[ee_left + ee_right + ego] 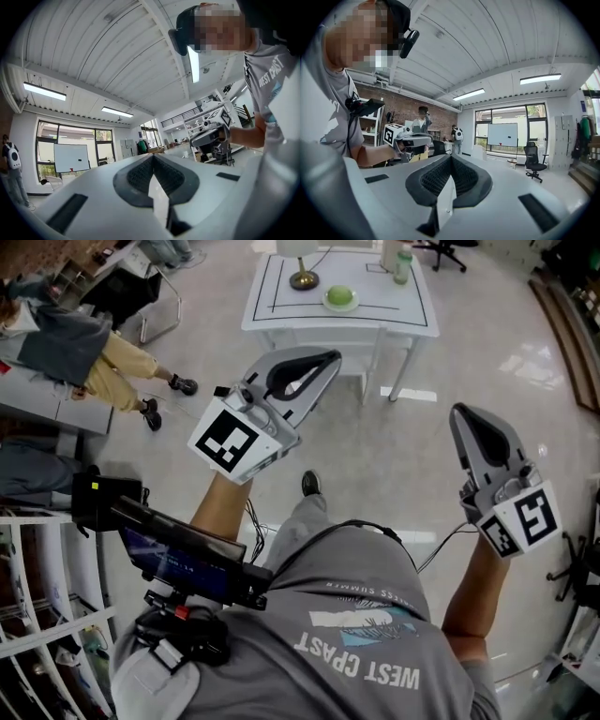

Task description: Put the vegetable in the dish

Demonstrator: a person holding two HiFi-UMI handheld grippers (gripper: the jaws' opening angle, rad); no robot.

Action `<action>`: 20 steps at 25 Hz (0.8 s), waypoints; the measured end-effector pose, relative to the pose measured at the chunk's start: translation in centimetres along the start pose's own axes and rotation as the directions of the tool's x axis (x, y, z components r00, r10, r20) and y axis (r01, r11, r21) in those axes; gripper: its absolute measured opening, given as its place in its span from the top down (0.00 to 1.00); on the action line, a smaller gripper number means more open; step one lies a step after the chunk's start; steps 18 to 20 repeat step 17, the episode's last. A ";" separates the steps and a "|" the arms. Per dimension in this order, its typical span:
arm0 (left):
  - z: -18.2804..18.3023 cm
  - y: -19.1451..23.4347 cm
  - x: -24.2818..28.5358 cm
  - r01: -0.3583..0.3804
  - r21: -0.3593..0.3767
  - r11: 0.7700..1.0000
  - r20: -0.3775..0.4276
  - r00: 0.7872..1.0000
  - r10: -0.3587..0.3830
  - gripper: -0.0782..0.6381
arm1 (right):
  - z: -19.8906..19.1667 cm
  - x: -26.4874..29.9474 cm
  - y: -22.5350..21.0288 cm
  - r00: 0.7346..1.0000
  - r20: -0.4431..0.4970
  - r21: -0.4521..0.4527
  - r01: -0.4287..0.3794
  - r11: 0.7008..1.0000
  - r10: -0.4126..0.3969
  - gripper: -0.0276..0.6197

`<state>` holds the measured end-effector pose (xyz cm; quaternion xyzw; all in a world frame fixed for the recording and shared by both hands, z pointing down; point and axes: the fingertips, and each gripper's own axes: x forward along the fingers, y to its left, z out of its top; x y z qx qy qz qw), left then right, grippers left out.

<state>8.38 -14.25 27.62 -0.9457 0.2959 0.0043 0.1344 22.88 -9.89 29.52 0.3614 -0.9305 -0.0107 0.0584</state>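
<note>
Far ahead in the head view, a green dish (353, 304) rests on a white table (281, 310), with a pale green rounded vegetable (339, 294) on it. Both grippers are held well short of the table, over the floor, with nothing between their jaws. My left gripper (333, 357) is shut, its jaws meeting at the tip (152, 156). My right gripper (459, 412) is also shut (450, 157). Both gripper views look up at the ceiling, and each shows the other gripper, the right (213, 133) and the left (410, 139).
A lamp base (303, 279) and a green-capped bottle (403, 266) also stand on the table. A seated person (103, 367) is at the left beside a desk. White shelving (37, 615) stands at my near left, and an office chair (445, 249) stands beyond the table.
</note>
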 end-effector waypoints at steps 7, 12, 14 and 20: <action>1.2 -3.7 -1.3 -0.025 0.010 1.000 -0.017 1.000 0.026 0.88 | 0.0 -3.7 1.8 1.000 0.011 -0.004 -0.016 1.000 0.016 0.95; 1.5 -4.6 -1.9 -0.031 0.015 0.999 -0.017 0.999 0.032 0.88 | -0.2 -4.2 2.7 1.000 0.014 -0.008 -0.025 1.000 0.025 0.95; 1.6 -4.8 -2.2 -0.034 0.014 0.999 -0.020 0.999 0.034 0.88 | -0.2 -4.4 2.9 0.999 0.015 -0.012 -0.028 1.000 0.029 0.95; 1.7 -5.0 -2.4 -0.038 0.018 0.999 -0.029 0.999 0.039 0.88 | 0.0 -4.5 3.0 0.999 0.016 -0.017 -0.032 0.999 0.032 0.95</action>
